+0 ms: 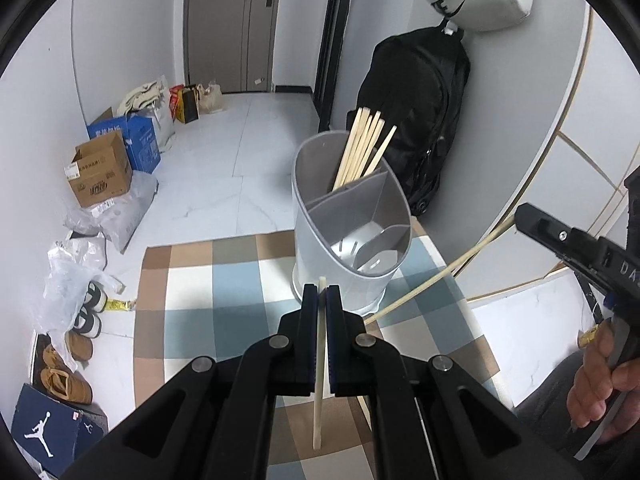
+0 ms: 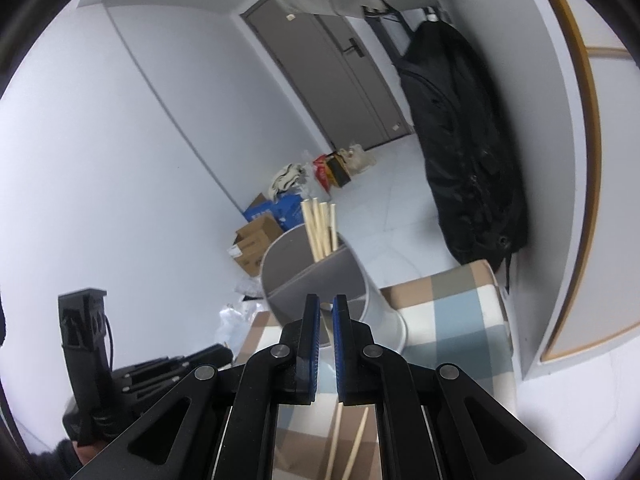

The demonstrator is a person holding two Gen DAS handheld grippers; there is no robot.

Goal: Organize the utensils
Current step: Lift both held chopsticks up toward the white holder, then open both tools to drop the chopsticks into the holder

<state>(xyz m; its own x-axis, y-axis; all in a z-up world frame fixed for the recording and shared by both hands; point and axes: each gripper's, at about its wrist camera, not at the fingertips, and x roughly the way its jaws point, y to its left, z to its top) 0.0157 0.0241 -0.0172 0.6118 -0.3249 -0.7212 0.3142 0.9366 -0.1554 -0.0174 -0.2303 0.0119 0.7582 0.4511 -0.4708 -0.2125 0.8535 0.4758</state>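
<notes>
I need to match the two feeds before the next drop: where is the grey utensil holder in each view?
Left wrist: holder right of centre, just beyond the left claw, on the checked cloth.
Right wrist: holder at centre, tilted, its near side hidden behind the right claw.
Shared landmark: the chopstick bundle standing in its far compartment.
</notes>
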